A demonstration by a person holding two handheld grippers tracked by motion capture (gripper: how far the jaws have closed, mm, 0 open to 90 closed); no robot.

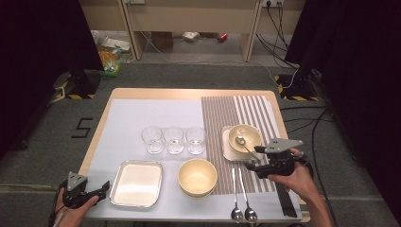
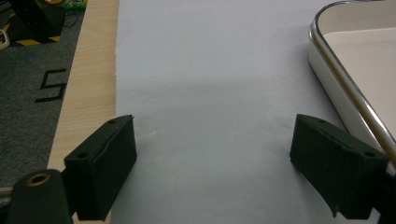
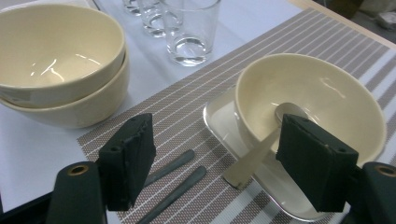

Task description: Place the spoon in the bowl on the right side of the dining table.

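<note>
Hovering right gripper (image 3: pixel 215 163), jaws spread, empty, near spoon (image 3: pixel 261 149) in bowl (image 3: pixel 327 93): thin, stiff, slippery metal; pinch handle. Left gripper (image 2: pixel 215 163) spread, empty.

glossy ceramic bowl (image 3: pixel 322 93), metal spoon (image 3: pixel 261 149)

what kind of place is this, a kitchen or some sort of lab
Most likely a lab or recording studio staged as a dining setup. Black curtains flank the table, stand bases with hazard-striped tape sit on grey carpet, and cables trail across the floor.
</note>
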